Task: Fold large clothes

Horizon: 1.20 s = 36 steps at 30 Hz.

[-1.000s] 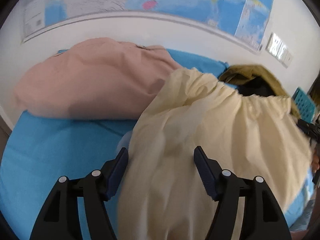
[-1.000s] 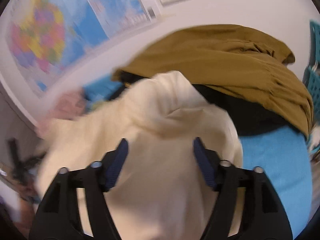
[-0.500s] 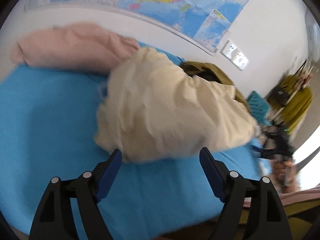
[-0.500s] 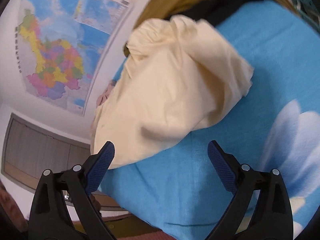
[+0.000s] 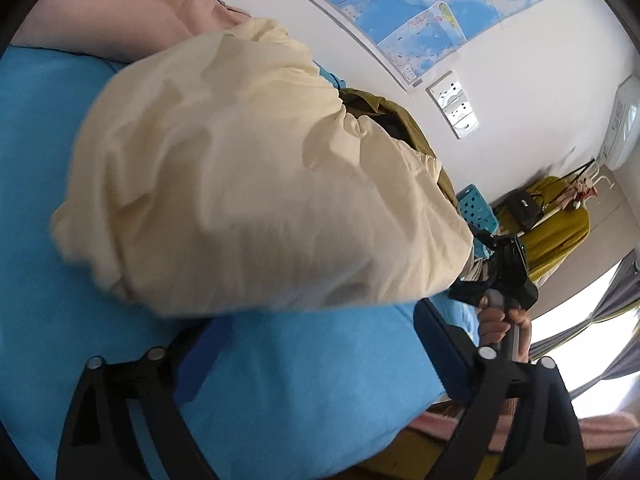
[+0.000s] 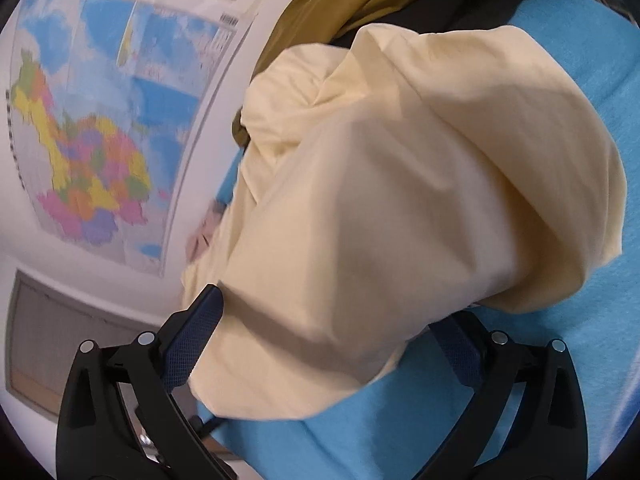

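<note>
A large cream garment point(image 5: 260, 184) lies in a crumpled heap on the blue bed sheet point(image 5: 60, 128). My left gripper point(image 5: 322, 314) sits at the heap's near edge. Its jaws are opening wide, with only the cloth's hem and bare sheet between the tips. In the right wrist view the same cream garment point(image 6: 400, 200) spills down between the fingers of my right gripper point(image 6: 328, 308). Those jaws are opening too, and the pads point(image 6: 192, 340) do not press the cloth. The right gripper point(image 5: 508, 276) and the hand holding it also show at the heap's far end.
A pink garment point(image 5: 120, 12) lies beyond the heap by the wall. An olive garment point(image 6: 360, 0) over something black lies beside the heap. A map point(image 6: 80, 140) and sockets point(image 5: 452, 104) hang on the wall. A teal basket point(image 5: 478, 208) stands past the bed.
The cream garment hung between both pairs of fingers a second ago; now it rests bunched on the sheet. Both jaws have spread wider, and both views have tilted and swung.
</note>
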Tool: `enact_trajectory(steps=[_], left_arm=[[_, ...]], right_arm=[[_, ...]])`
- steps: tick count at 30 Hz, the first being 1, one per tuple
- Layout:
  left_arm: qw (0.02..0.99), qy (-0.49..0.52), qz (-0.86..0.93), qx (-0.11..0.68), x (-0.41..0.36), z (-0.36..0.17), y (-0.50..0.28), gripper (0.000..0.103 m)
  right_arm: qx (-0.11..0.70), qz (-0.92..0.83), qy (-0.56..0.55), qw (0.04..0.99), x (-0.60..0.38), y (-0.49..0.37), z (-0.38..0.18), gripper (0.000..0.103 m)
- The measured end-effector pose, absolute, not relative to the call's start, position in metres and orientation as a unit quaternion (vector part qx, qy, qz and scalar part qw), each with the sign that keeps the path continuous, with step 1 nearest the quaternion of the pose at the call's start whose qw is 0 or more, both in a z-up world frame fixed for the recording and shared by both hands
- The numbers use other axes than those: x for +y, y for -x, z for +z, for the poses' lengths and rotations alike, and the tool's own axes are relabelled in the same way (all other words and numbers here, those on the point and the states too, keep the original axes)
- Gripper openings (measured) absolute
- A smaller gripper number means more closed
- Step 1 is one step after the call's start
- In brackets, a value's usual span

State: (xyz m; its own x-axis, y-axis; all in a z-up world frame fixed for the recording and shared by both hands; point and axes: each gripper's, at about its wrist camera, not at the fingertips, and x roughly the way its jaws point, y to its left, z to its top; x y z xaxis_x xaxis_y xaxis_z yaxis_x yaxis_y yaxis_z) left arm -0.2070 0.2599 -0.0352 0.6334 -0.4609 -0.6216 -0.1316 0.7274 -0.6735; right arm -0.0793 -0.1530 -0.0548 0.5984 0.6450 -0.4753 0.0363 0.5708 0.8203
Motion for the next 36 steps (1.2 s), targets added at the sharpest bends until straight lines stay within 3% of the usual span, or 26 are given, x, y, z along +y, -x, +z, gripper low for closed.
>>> enact_trajectory(steps=[7, 16, 22, 34, 36], left_arm=[[0.824, 0.41, -0.046, 0.388, 0.265, -0.036, 0.178, 0.096], [0.832, 0.386, 0.026, 0.398, 0.255, -0.034, 0.157, 0.096], [0.836, 0.358, 0.041, 0.415, 0.248, -0.032, 0.151, 0.096], [0.834, 0.361, 0.037, 0.415, 0.251, -0.032, 0.147, 0.096], [0.833, 0.373, 0.038, 0.407, 0.255, -0.033, 0.146, 0.096]], right_arm=[[0.403, 0.186, -0.42, 0.792, -0.145, 0.07, -0.055, 0.099], [0.395, 0.165, -0.393, 0.814, -0.13, 0.062, -0.054, 0.099], [0.399, 0.183, -0.451, 0.777, -0.142, 0.052, -0.06, 0.099], [0.414, 0.171, -0.396, 0.802, -0.122, 0.035, -0.054, 0.099], [0.413, 0.174, -0.381, 0.809, -0.117, 0.032, -0.053, 0.094]])
